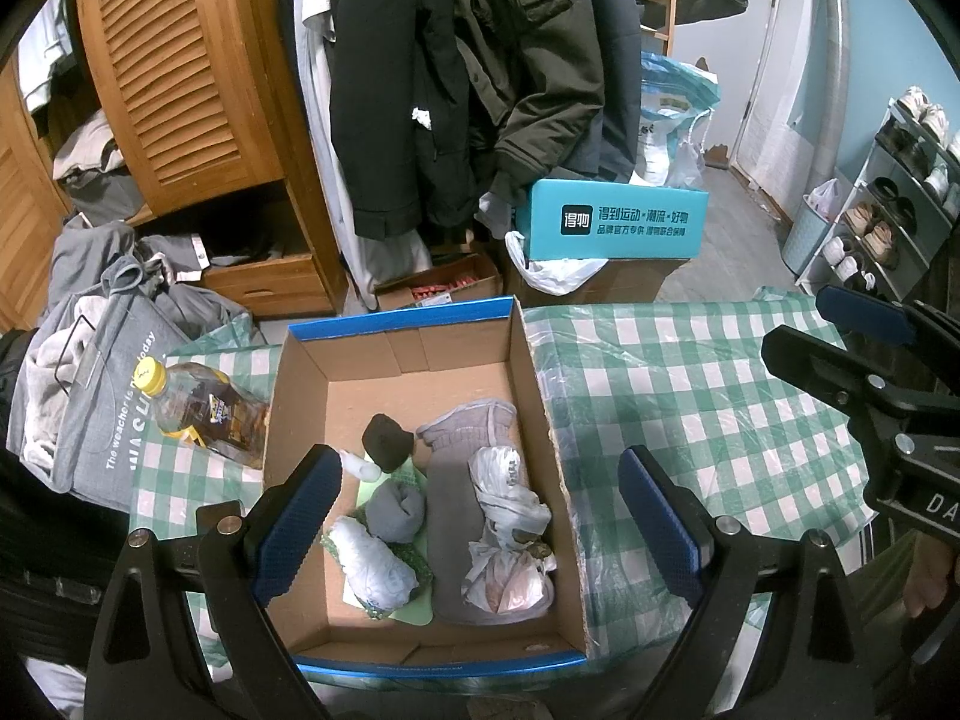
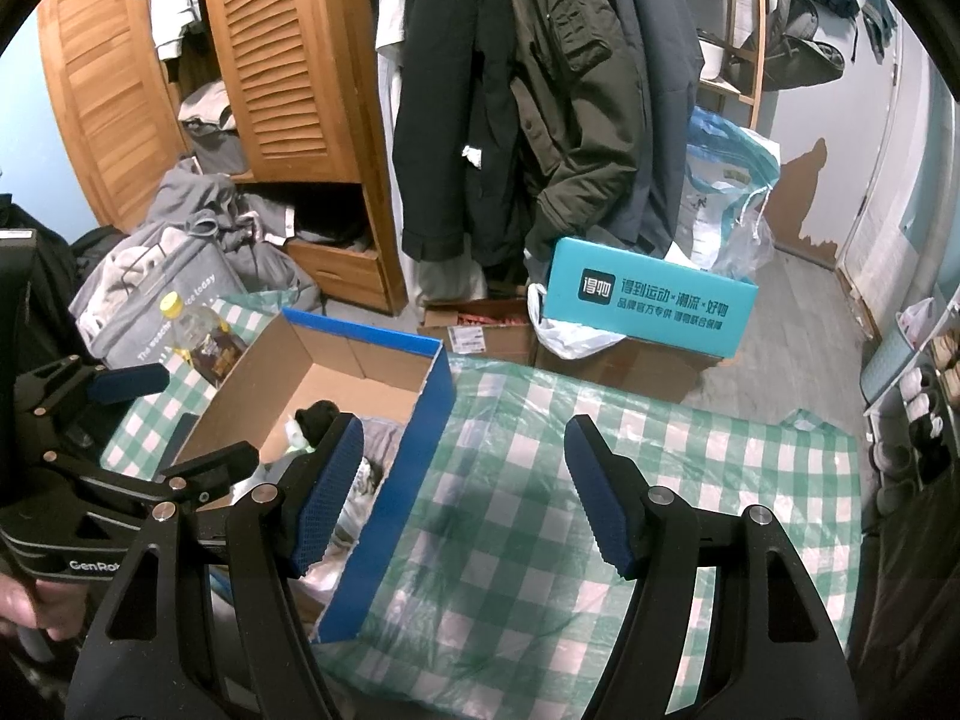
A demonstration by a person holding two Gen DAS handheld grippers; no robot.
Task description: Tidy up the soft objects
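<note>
Open box on checked table; both grippers spread, nothing held.

The box [image 1: 420,372] sits at the table's [image 1: 690,396] left part, its far wall at the far edge, its blue right wall [image 2: 384,510] bordering a bare stretch of cloth. Inside: black sock [image 1: 387,441], grey roll [image 1: 396,510], pale bundle [image 1: 375,570], flat grey cloth [image 1: 453,516], knotted bags [image 1: 510,540]. A bottle [image 1: 204,408] lies touching the box's left wall. Left gripper [image 1: 480,528] hangs over the box, fingers wide, empty. Right gripper [image 2: 462,498] hangs over the bare cloth, fingers wide, empty. Beyond the far edge: teal carton [image 1: 618,219], hanging coats [image 1: 468,78], wardrobe [image 1: 180,72]; shoe rack [image 1: 900,192] to the right.
</note>
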